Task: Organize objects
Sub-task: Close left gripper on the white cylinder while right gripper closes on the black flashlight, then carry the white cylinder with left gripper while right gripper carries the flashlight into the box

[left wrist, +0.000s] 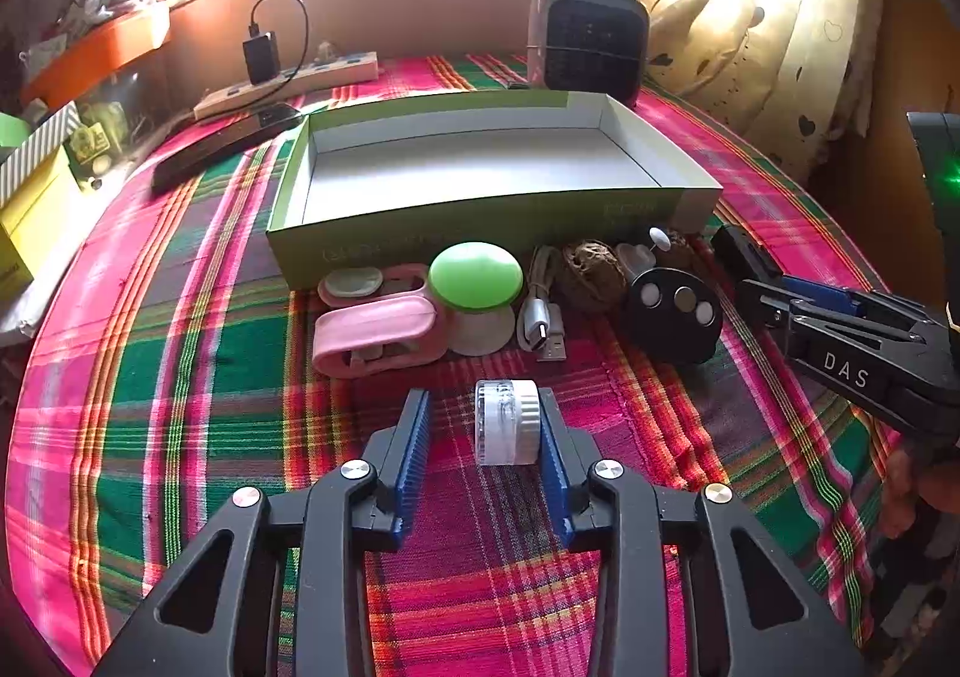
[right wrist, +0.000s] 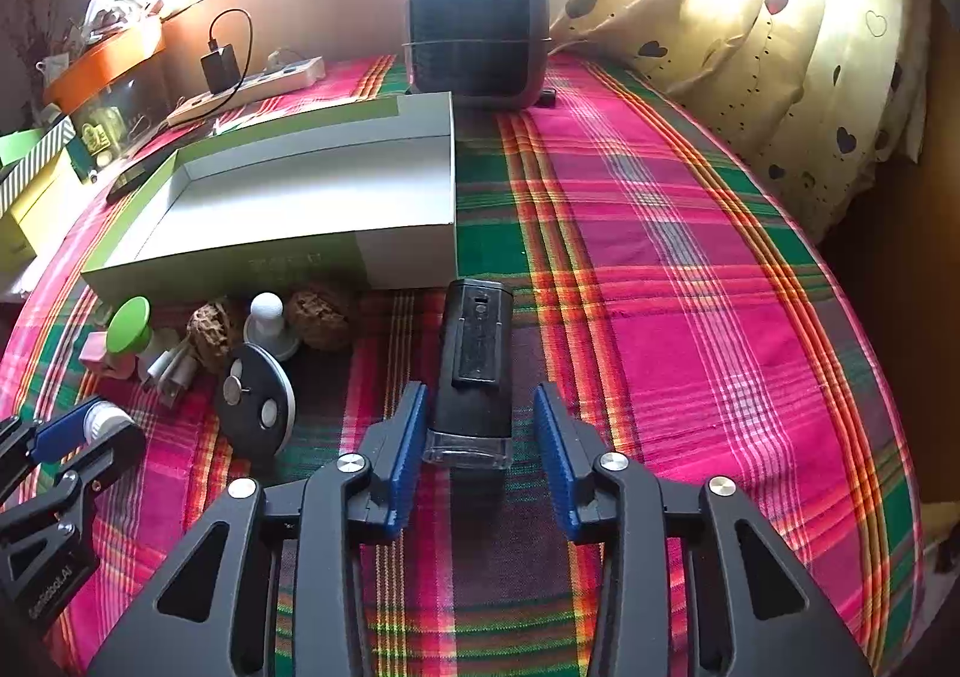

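Grippers straddled their picks on the plaid cloth point(left wrist: 180, 377), jaws apart, nothing clamped.
Behind the clutter, the green-sided box point(left wrist: 480, 221) sat empty. Right gripper point(right wrist: 479, 392) flanked the black device point(right wrist: 474, 365), with a gap at one pad; an off-centre squeeze could skew it. Left gripper point(left wrist: 485, 398) touched the small jar point(left wrist: 507, 425) with one pad only; lying on its side, it could roll away.

Plaid cloth point(left wrist: 180, 377) — box point(left wrist: 480, 233), heater point(left wrist: 591, 44)
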Demonstrator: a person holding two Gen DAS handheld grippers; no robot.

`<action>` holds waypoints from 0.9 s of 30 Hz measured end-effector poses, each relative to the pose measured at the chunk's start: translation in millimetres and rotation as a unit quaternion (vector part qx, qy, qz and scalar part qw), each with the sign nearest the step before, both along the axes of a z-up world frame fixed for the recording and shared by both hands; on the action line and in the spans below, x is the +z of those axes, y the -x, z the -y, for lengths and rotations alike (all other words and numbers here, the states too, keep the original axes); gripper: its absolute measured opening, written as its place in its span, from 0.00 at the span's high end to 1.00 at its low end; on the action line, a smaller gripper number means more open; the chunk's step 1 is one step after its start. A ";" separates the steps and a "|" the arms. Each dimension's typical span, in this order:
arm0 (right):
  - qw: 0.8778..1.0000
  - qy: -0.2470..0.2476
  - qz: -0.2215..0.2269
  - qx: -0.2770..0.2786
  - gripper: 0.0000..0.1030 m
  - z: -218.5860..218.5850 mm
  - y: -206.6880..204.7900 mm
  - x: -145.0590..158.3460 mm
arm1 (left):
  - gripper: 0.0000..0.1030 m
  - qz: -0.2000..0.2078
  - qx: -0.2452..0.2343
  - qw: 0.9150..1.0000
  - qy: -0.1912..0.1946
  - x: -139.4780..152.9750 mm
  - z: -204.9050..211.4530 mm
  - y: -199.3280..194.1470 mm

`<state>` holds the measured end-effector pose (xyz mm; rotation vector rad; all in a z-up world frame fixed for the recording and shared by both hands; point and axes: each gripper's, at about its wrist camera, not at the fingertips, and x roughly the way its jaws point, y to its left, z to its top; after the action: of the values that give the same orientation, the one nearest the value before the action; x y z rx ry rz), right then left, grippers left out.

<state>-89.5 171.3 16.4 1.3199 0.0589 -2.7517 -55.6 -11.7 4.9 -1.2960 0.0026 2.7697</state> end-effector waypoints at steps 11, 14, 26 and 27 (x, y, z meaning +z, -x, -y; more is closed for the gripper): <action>1.000 0.002 -0.001 0.002 0.72 -0.2 -0.8 0.4 | 0.80 -0.001 0.006 1.000 0.000 0.2 4.5 0.1; 1.000 0.002 -0.001 0.002 0.72 0.0 -1.1 0.3 | 0.84 -0.001 0.007 1.000 -0.002 0.3 7.5 0.2; 1.000 0.006 -0.003 0.003 0.72 -0.9 -2.9 1.2 | 0.84 0.001 0.007 1.000 -0.005 0.5 8.0 0.1; 1.000 0.006 -0.004 0.003 0.72 -0.7 -3.5 1.6 | 0.84 0.003 0.007 1.000 -0.007 0.7 8.4 0.3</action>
<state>-86.0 172.0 18.0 1.3035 0.0475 -2.7473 -55.9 -20.1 5.6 -1.3048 -0.0249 2.7729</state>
